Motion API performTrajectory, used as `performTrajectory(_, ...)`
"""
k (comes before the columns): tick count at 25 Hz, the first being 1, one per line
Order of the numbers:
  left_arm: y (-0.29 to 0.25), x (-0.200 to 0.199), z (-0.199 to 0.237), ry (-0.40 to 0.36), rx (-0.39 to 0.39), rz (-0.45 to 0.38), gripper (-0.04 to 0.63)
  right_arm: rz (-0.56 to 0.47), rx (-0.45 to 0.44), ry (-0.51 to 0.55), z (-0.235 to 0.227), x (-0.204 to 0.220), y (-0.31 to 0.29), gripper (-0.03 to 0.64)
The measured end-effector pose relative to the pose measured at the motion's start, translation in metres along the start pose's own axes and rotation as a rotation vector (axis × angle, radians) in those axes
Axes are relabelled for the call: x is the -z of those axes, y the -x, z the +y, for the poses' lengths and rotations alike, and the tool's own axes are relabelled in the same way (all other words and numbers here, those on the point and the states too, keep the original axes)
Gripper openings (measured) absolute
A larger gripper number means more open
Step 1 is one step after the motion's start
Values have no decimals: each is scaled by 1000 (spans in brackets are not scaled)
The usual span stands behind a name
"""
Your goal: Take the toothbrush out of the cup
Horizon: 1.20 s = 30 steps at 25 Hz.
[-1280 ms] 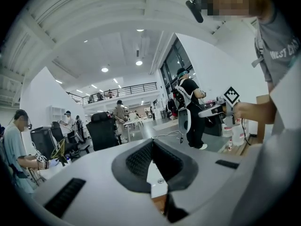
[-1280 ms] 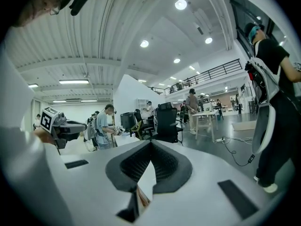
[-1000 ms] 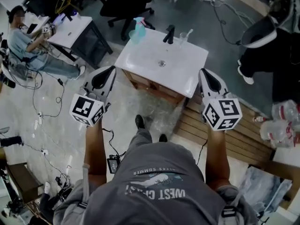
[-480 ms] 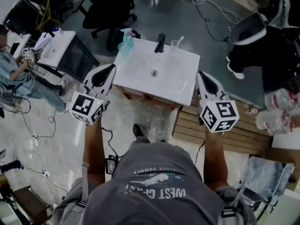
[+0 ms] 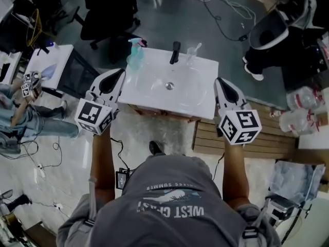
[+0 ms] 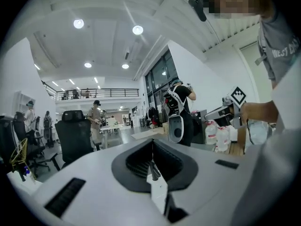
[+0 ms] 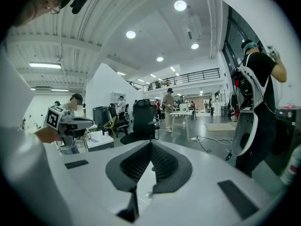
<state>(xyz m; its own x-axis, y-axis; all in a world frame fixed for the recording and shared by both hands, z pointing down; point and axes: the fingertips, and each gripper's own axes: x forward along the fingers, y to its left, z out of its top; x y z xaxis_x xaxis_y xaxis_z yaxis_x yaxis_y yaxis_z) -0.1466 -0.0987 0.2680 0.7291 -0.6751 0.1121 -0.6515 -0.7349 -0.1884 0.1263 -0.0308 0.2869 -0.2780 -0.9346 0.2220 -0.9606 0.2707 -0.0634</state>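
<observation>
Farthest left, a seated person [image 5: 18, 115] is beside a small white table [image 5: 47, 62], with a black office chair [image 5: 105, 19] behind it. Next comes the left gripper [image 5: 117, 77], held level off the left edge of the white washbasin [image 5: 154, 89]; its jaws are pressed together with nothing between them. A teal spray bottle [image 5: 135, 56] stands on the basin's back left corner. A black tap [image 5: 176, 52] rises at the middle of the back rim, and just to its right is the clear cup [image 5: 190, 56] with the toothbrush [image 5: 195, 48] leaning in it, well apart from both grippers. The right gripper [image 5: 222, 85] hovers at the basin's right edge, jaws likewise closed on nothing. Wooden slats [image 5: 259, 140] lie on the floor to the right, with plastic bottles [image 5: 302, 109] beyond them.
</observation>
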Motion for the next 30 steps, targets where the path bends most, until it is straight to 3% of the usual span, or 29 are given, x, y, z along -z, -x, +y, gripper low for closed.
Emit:
performTrajectory(14, -10, 12, 54, 14, 87, -31, 0, 6, 107, -2, 18, -12, -35, 11)
performTrajectory(22, -19, 25, 60, 26, 93, -19, 0, 16, 114, 4, 7, -12, -55, 11)
performTrajectory(30, -23, 28, 80, 16, 32, 14, 0, 7, 83, -9, -18, -18, -92, 11)
